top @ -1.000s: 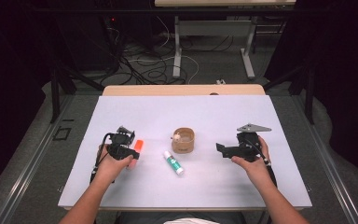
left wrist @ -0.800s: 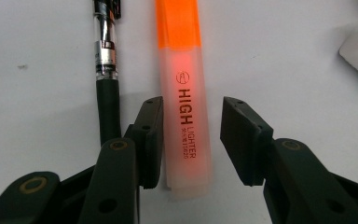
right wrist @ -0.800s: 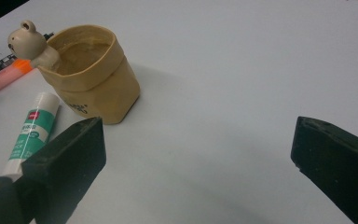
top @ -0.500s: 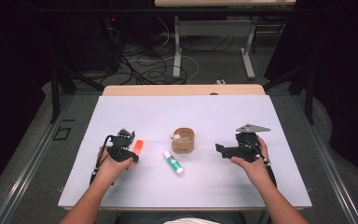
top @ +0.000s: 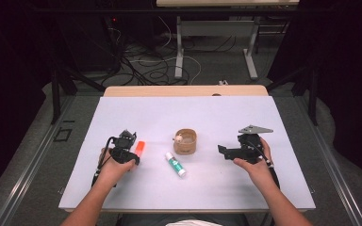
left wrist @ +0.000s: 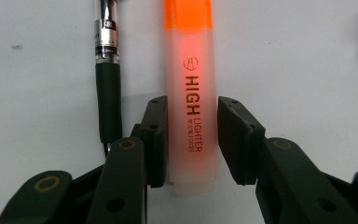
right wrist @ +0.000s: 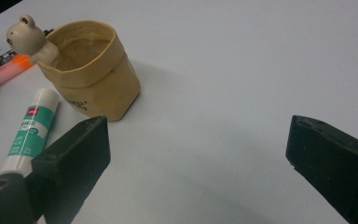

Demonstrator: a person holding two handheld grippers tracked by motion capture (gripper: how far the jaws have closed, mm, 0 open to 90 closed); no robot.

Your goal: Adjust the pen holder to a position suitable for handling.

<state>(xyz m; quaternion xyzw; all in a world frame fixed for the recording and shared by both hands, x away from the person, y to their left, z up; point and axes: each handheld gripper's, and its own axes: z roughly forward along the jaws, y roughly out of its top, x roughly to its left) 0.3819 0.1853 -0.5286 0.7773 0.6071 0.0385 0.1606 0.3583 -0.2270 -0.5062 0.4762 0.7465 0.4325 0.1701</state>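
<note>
An orange highlighter (left wrist: 191,79) lies on the white table (top: 217,113), a black pen (left wrist: 108,93) just beside it. My left gripper (left wrist: 192,135) has just been closing, and its pads now press on both sides of the highlighter's pale body. In the high view the left gripper (top: 131,151) sits at the left with the highlighter's orange cap (top: 140,147) poking out. My right gripper (top: 224,152) rests at the right, its jaws wide open (right wrist: 200,140) with bare table between them.
A tan bag-shaped cup (top: 185,142) with a small bear figure on its rim (right wrist: 25,32) stands mid-table. A white and green glue stick (top: 175,164) lies in front of it (right wrist: 28,130). Cables and desk legs cross the floor beyond the far edge.
</note>
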